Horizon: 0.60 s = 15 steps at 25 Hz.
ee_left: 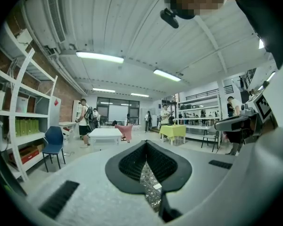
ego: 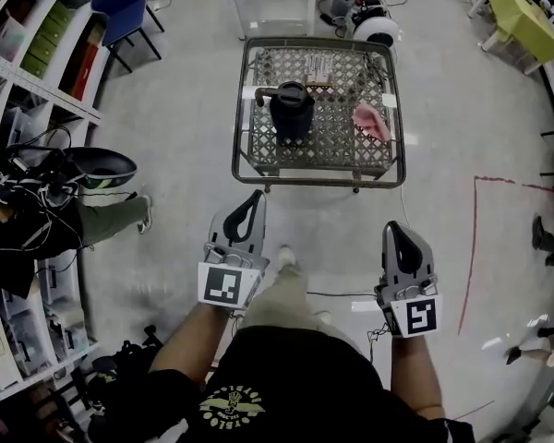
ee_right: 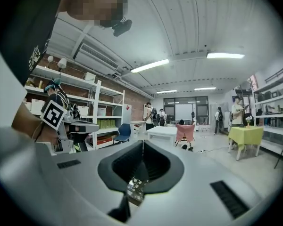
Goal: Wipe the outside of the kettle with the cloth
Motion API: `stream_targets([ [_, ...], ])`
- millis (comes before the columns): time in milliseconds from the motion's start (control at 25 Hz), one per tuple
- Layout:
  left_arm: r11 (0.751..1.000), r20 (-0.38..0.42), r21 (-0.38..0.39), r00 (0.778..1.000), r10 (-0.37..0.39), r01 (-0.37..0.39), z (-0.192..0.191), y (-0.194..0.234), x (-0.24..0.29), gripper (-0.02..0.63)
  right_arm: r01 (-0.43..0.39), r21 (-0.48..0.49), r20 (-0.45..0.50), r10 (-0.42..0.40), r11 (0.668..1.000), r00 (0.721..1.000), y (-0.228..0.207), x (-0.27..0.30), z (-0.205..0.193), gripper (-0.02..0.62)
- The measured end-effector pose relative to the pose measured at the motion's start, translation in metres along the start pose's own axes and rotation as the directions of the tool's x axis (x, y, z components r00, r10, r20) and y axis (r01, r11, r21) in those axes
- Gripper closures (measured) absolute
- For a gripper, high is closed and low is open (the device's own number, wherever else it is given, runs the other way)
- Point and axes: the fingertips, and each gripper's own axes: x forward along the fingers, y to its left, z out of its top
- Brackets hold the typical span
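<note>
I judge the wiping not yet begun: my left tongs [ego: 256, 195] and right tongs [ego: 394, 227] are both clenched and empty, well short of the wire-mesh metal surface [ego: 314, 175] ahead. The dark squat kettle [ego: 292, 109] stands there beyond my left tongs, and the crumpled pink cloth [ego: 370, 121] lies beyond my right tongs.

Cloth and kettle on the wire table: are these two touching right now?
Apart. The head view shows the pink cloth lying to the right of the kettle, with bare mesh of the wire table plainly visible between them.
</note>
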Motion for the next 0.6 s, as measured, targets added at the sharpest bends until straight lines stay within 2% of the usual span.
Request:
stream_targets([
  [200,0.999,-0.013,-0.009,0.999,-0.035,0.035,0.005,0.021,0.028,0.611,0.031,-0.006,-0.013,-0.031,1.000,0.999,-0.008,0.031,0.008,0.584],
  [440,0.997,0.021,-0.013,0.997,-0.073,0.073,0.021,0.044,0.050,0.611,0.071,-0.034,0.017,-0.071,0.997,0.997,-0.014,0.058,0.030,0.584],
  [600,0.997,0.036,0.000,0.997,-0.075,0.075,0.030,0.053,0.058,0.611,0.071,-0.058,0.027,-0.070,0.996,0.997,-0.012,0.070,0.040,0.584],
])
